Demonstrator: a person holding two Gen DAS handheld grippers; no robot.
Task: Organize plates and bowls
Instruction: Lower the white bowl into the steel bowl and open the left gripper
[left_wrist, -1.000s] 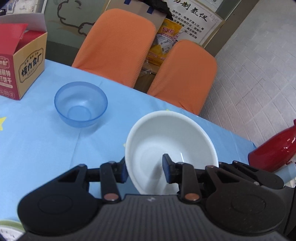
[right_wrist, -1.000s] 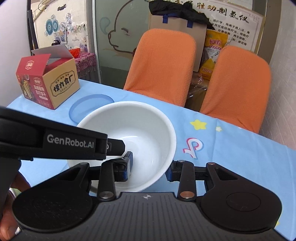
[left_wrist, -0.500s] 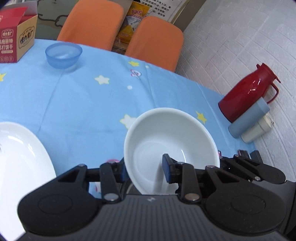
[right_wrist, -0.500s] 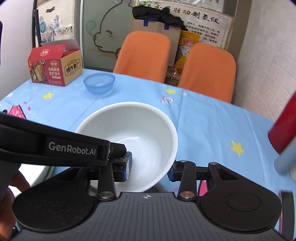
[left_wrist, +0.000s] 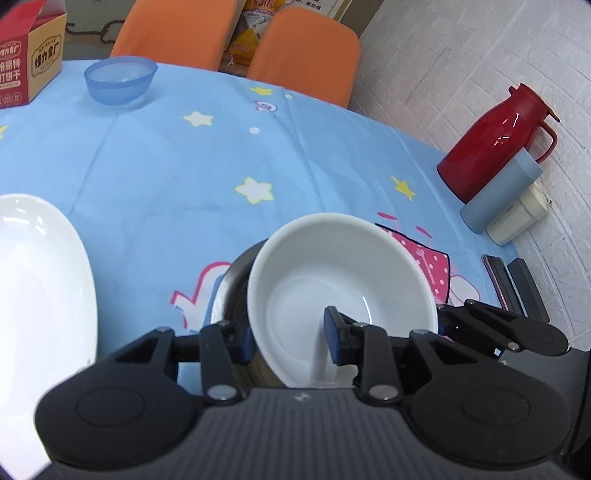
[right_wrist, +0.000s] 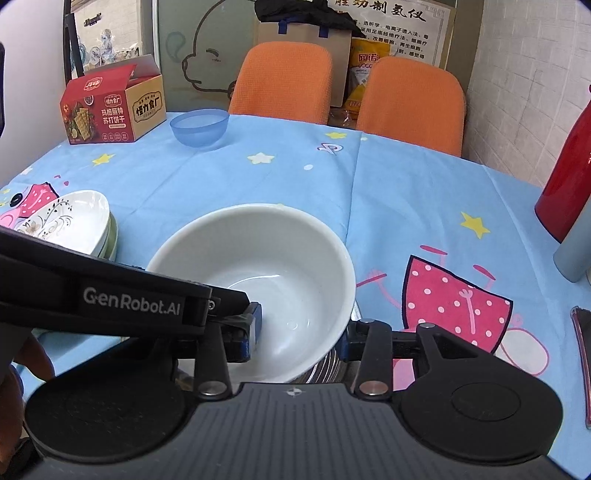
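Observation:
Both grippers are shut on the rim of one white bowl, which also shows in the right wrist view. My left gripper pinches its near left rim. My right gripper pinches its near right rim. The bowl sits tilted just over a steel bowl, whose ribbed side shows below it. A stack of white plates lies to the left and shows in the left wrist view. A blue plastic bowl stands at the far side, seen also from the left wrist.
A red biscuit box stands far left. A red thermos, a grey-blue cup and a cream container stand at the right edge. A phone lies near right. Two orange chairs stand behind the table.
Both grippers have carried the white bowl back and down from near the blue bowl to the near side. It is now just over the steel bowl.

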